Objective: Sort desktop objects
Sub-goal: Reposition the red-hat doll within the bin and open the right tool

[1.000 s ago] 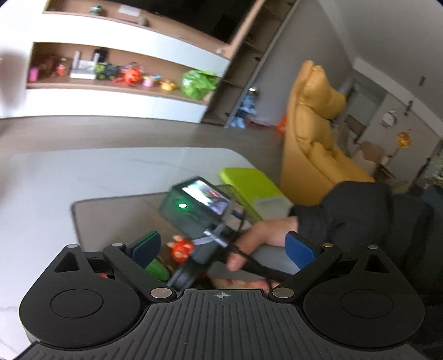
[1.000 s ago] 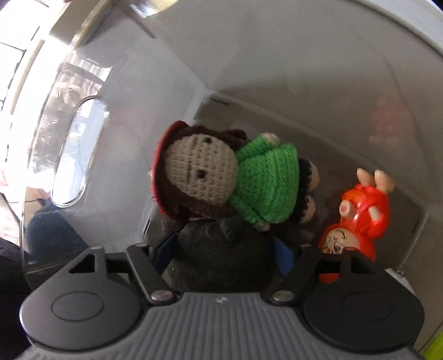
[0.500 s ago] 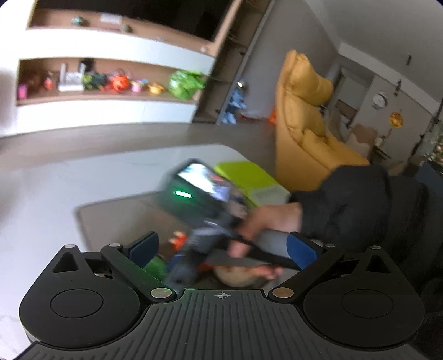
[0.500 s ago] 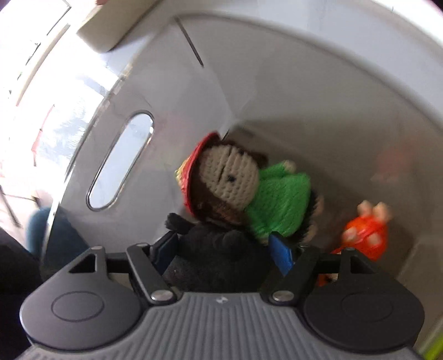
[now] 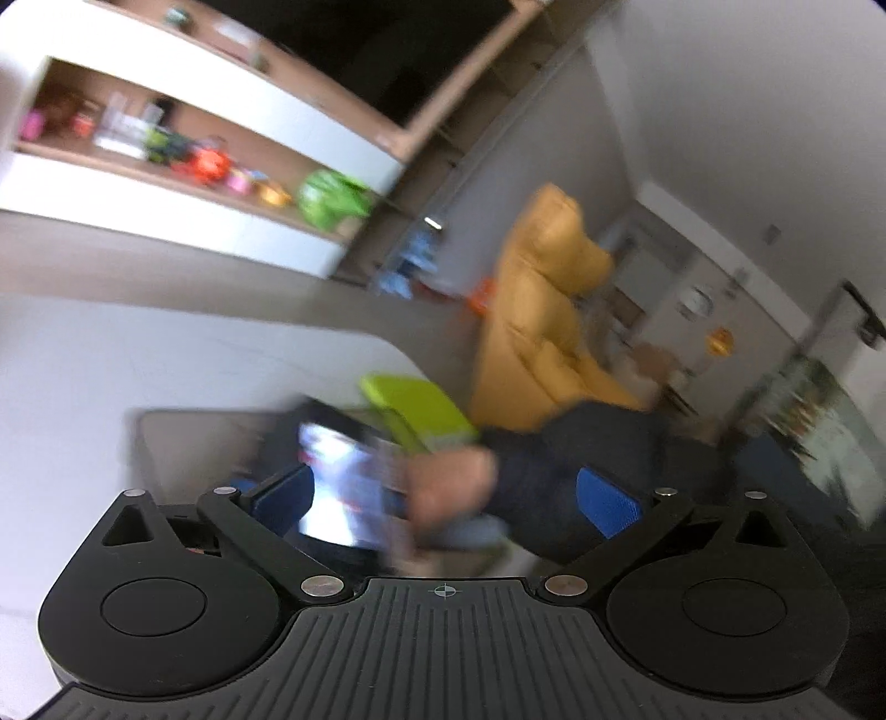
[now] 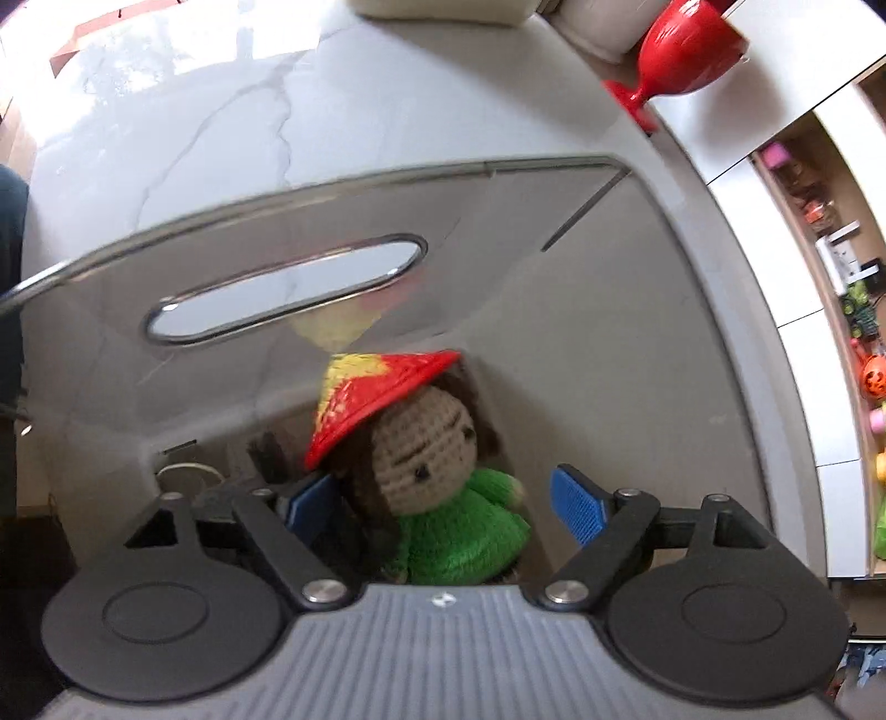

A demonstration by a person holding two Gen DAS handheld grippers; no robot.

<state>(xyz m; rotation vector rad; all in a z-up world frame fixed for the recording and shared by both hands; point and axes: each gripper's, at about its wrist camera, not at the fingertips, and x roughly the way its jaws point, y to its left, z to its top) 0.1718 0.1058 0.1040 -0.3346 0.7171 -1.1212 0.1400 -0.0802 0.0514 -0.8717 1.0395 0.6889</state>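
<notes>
In the right wrist view a crochet doll [image 6: 426, 459] with a red and yellow hat and a green dress lies inside a grey translucent bin [image 6: 526, 266]. My right gripper [image 6: 446, 504] points down into the bin over the doll. Its jaws are opening; the doll shows between the blue pads [image 6: 578, 507], and the right pad stands clear of it. My left gripper [image 5: 446, 498] is wide open with nothing in it, aimed at the person's hand [image 5: 448, 482] that holds the other gripper over the bin [image 5: 183, 443]. That view is blurred.
The bin stands on a white marble table [image 6: 194, 138] and has a handle slot [image 6: 288, 293] in its wall. A red goblet [image 6: 686, 50] stands at the far right of the table. A lime green box [image 5: 415, 404], a yellow armchair [image 5: 548, 310] and toy shelves [image 5: 194, 155] lie beyond.
The right gripper's jaws have widened and the black plush that sat between them is gone from view. Its view has rolled and drawn back, showing the bin's rim. The left view has swung and blurred.
</notes>
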